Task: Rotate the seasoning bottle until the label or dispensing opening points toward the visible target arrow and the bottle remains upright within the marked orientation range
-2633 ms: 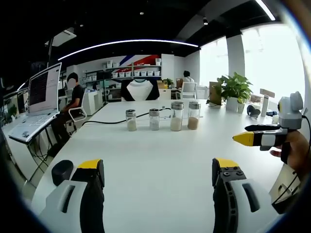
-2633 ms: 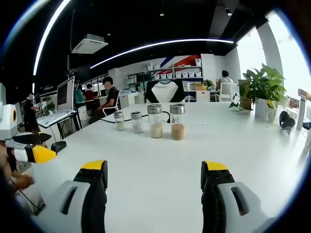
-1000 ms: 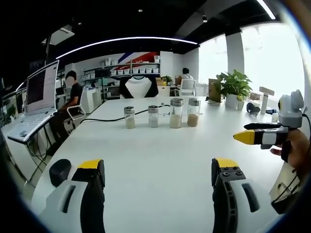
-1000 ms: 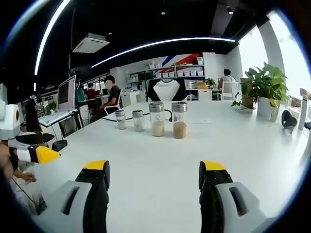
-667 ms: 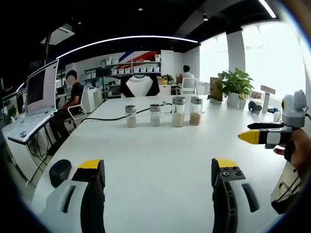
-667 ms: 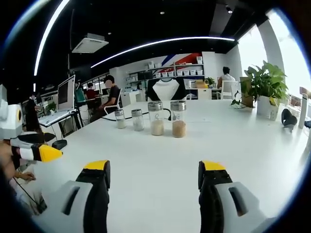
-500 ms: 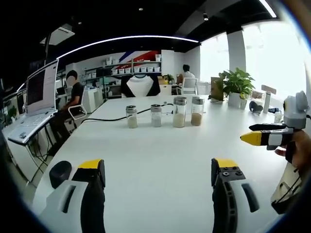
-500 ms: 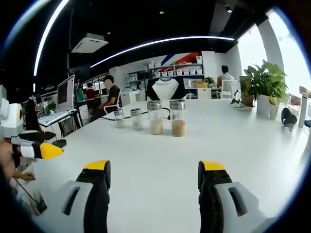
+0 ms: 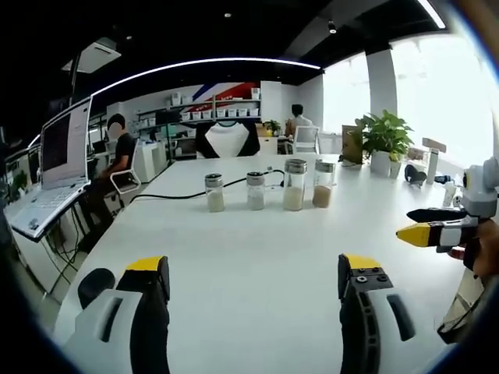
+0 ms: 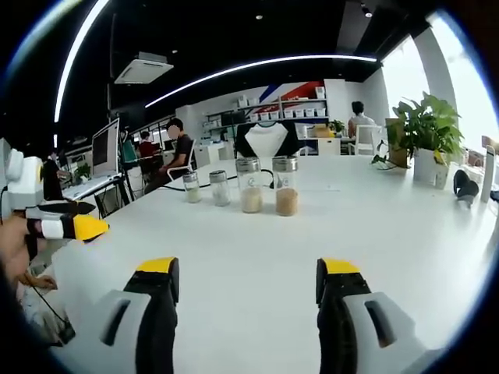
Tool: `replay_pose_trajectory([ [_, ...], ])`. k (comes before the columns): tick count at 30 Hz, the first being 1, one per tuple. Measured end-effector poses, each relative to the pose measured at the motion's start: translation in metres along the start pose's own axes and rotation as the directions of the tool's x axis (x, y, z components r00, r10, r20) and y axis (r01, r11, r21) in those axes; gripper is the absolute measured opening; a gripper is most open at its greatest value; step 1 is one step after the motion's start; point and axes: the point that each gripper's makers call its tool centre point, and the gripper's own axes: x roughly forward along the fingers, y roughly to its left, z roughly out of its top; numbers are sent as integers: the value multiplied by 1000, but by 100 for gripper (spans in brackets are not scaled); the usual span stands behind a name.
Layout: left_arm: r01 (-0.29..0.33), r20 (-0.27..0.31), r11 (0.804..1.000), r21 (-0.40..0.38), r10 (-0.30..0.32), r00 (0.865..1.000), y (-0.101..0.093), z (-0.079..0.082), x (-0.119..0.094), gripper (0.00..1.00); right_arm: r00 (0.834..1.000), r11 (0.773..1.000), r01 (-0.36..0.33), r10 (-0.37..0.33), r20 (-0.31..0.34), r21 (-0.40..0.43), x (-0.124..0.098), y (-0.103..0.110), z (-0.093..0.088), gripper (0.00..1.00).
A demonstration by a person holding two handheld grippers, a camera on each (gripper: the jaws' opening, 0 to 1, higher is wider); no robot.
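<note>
4 seasoning bottles stand upright in a row on the white table (image 9: 257, 257), well beyond both grippers. In the left gripper view they run left to right: a short bottle with pale contents (image 9: 214, 192), a second short bottle (image 9: 256, 191), a taller bottle (image 9: 295, 185) with light powder, and another tall bottle (image 9: 323, 185) with brownish powder. All have metal caps. A black cable (image 9: 175, 195) trails across the table behind them on the left.

The left gripper (image 9: 251, 273) has its yellow-tipped jaws spread wide, nothing between them; the bottle row sits far ahead, roughly centred over the gap and well apart from the fingertips (image 9: 146, 266). The right gripper (image 9: 425, 233) enters from the right, held by a hand (image 9: 485, 253), its yellow tip pointing left, near the row's right end but well short of it; from this side I cannot tell how its jaws stand.

In the right gripper view the right gripper (image 10: 248, 269) likewise shows wide, empty jaws, with the 4 bottles far ahead, slightly left of centre. The left gripper (image 10: 78, 227) comes in from the left.

An open laptop (image 9: 48, 167) sits at the far left. A potted plant (image 9: 384, 140) stands at the far right. A seated person (image 9: 119, 152) is in the background.

No label direction or arrow is legible at this range.
</note>
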Motion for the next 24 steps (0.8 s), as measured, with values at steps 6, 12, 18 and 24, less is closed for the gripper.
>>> replay_pose_trajectory([
  [6,-1,-4,1000,1,1,1000,3,1,11,94,1000,1000,-2,2,-5,6,2,-2,-2,70],
  [12,-1,-12,1000,4,1,1000,6,2,22,93,1000,1000,-5,5,-9,16,5,-4,-4,69],
  [18,2,-13,1000,5,-2,1000,8,8,34,91,1000,1000,-12,13,-7,26,8,-6,-4,67],
  [24,2,-11,1000,4,-2,1000,11,15,48,90,1000,999,-19,19,-9,37,10,-8,-4,66],
])
